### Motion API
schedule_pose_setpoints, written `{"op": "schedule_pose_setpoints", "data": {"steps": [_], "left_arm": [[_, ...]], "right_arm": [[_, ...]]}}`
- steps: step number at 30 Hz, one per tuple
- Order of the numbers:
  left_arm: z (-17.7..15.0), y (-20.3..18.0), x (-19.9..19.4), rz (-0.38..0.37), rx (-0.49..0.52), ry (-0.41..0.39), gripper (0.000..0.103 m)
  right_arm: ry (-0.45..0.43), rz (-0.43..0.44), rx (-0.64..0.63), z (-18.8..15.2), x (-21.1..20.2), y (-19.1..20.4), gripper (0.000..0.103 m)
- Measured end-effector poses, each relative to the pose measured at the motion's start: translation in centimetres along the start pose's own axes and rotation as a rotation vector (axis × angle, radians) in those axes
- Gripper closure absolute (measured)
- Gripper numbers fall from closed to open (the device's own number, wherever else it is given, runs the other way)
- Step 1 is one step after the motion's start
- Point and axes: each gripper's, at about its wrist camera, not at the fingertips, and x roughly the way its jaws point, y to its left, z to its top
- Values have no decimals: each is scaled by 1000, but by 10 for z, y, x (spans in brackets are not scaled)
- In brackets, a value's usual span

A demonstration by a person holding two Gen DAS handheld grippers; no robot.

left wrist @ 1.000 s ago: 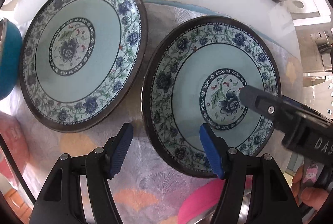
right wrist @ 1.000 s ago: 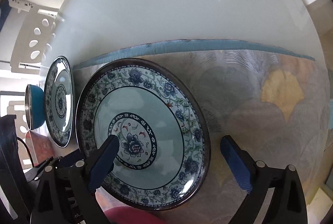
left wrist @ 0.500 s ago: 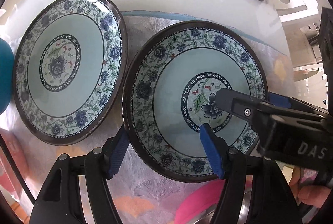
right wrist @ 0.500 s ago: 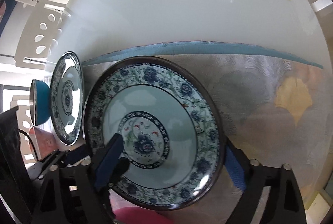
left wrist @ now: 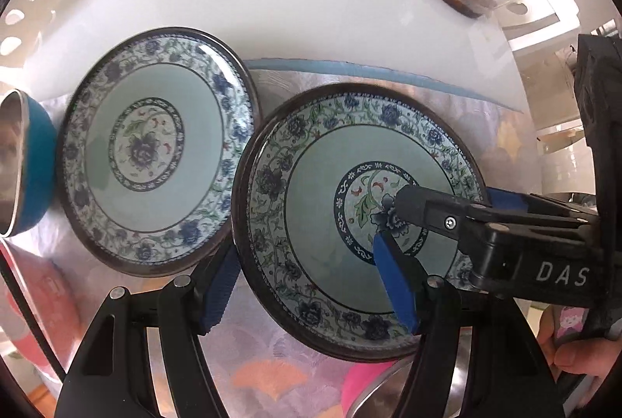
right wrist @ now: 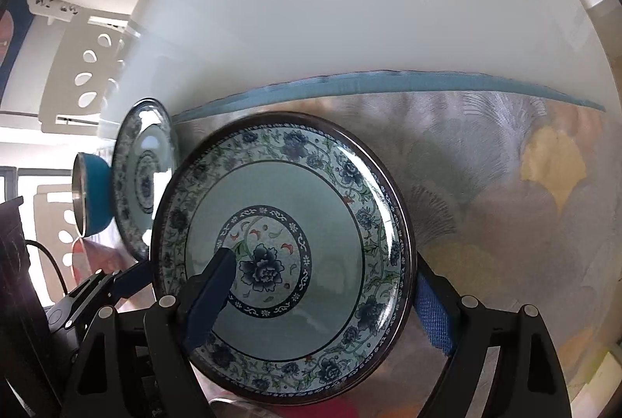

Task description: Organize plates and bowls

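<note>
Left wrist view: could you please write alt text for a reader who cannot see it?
Two hand-held grippers clamp one floral plate from opposite sides: the left hand-held gripper on its near rim, the right hand-held gripper from the right. A matching plate and a blue bowl lie further left.

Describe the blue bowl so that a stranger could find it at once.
On the silvery leaf-patterned tablecloth lie two round blue-flowered porcelain plates. Just beyond the plate that no gripper holds stands the blue bowl: plain outside, shiny metal inside, without any flower pattern.
</note>
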Motion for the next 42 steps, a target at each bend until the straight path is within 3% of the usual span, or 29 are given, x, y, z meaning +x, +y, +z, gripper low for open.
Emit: {"op": "schedule_pose_setpoints", "data": {"steps": [21,42], "left_arm": [[-38,47,-42,-20,-38,-59,38],[-100,112,-75,-29,-74,-88,38]], "right_arm": [[-24,-15,-101,-15,-23,62,18],[-11,-25,-160,-77,-13,142,18]]}}
